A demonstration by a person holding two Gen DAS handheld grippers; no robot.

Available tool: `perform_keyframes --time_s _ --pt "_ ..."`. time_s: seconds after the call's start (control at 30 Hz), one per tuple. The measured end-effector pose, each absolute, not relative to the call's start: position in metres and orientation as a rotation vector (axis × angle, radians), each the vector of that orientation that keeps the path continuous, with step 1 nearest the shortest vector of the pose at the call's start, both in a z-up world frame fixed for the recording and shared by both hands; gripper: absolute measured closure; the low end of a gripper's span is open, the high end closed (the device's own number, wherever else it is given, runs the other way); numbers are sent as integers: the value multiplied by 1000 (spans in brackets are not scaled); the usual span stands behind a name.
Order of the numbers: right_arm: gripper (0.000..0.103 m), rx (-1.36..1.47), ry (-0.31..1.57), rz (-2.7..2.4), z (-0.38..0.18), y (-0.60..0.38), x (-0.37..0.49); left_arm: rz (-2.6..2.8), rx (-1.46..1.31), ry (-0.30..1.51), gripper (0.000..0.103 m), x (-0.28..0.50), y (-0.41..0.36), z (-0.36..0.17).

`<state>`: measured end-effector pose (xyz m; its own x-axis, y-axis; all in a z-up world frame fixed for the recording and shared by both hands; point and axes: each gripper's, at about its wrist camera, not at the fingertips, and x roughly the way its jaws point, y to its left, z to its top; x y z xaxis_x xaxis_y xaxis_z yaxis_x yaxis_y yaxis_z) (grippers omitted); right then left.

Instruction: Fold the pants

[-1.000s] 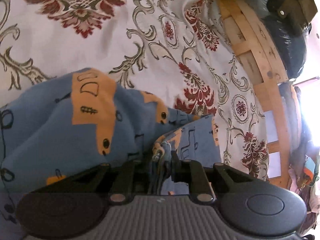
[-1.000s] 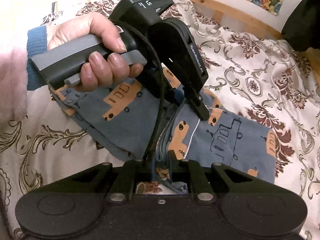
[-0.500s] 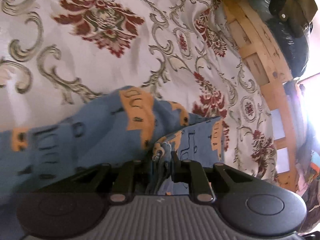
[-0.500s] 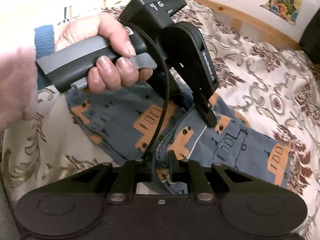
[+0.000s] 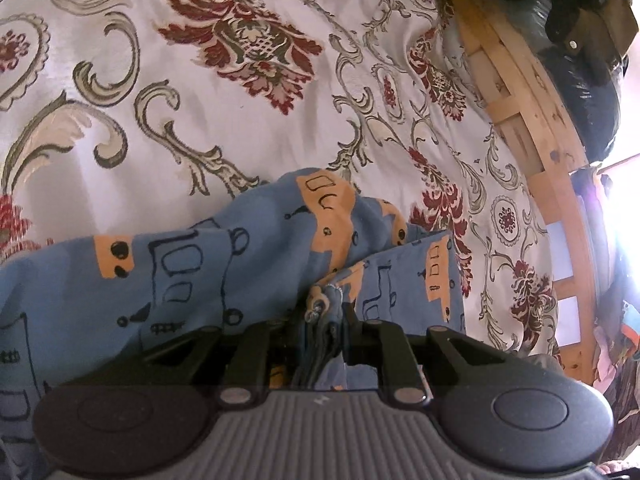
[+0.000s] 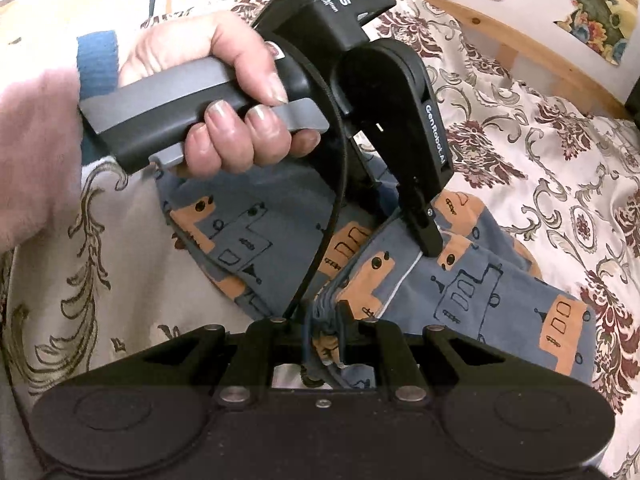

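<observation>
Right wrist: two grippers [image 6: 324, 316] [image 6: 430, 240], one pants [image 6: 460, 292].

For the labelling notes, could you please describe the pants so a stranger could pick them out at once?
On the cream bedspread with dark red flowers lie the pants, pinched by both grippers. They are the only blue cloth there, printed with orange trucks in black outline.

The pants [image 6: 460, 292] are lying rumpled on a bed, blue-grey cloth printed with orange vehicles and dark line drawings. A thin white line is running along one edge. One bunched edge [image 5: 324, 312] is standing pinched up in folds, and the rest is spreading out flat to both sides.
</observation>
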<state>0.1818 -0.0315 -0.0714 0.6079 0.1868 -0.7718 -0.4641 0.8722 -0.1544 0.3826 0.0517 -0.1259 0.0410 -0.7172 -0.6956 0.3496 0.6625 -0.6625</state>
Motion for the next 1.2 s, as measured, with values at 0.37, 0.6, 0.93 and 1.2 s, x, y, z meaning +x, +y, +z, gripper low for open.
perform_keyframes --time_s 0.37,0.6,0.93,1.2 --pt "25 -292 788 429 -49 -67 164 -740 -267 1183 44 353 74 -87" --pt "9 -357 648 266 -45 -86 204 -312 -199 1031 19 276 128 -61" --pt "14 -427 594 236 -83 -56 246 -118 -438 984 11 233 188 -81" --pt "7 -448 487 222 -64 -58 179 116 -709 804 30 225 201 -94"
